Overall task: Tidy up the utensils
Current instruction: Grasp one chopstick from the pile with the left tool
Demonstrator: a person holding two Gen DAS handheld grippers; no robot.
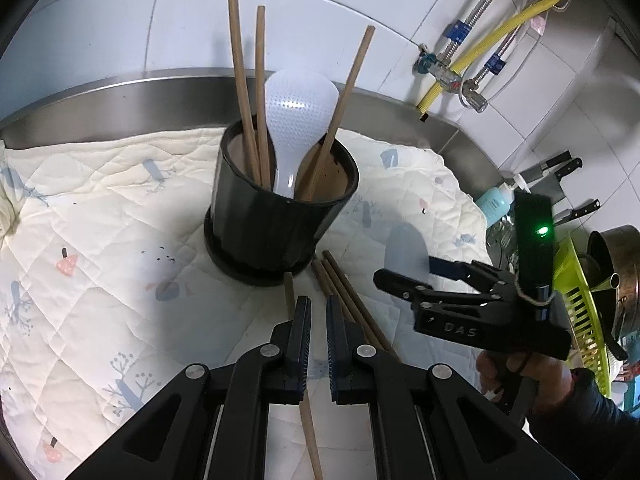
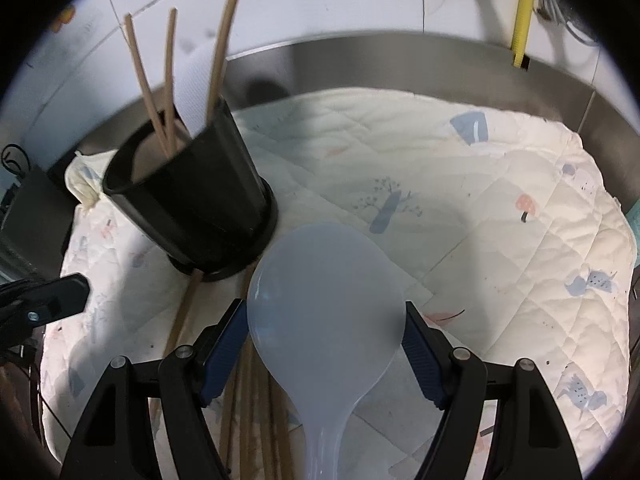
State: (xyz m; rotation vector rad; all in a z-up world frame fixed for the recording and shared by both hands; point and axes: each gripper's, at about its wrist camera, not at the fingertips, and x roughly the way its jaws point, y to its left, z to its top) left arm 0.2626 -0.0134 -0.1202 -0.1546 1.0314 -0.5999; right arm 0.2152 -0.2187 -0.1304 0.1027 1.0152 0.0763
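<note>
My left gripper (image 1: 318, 322) is closed on a brown wooden chopstick (image 1: 310, 436). My right gripper (image 2: 325, 354) clasps a translucent white plastic rice paddle (image 2: 324, 312) beside the black ribbed holder (image 2: 196, 200).

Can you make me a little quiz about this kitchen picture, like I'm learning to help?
1. How many chopsticks stand in the pot?
2. True or false: the left tool is shut on a chopstick.
3. What sits between the pads of the right tool? A: a knife. B: a paddle. C: a bottle.
Key: 1 three; 2 true; 3 B.
</note>
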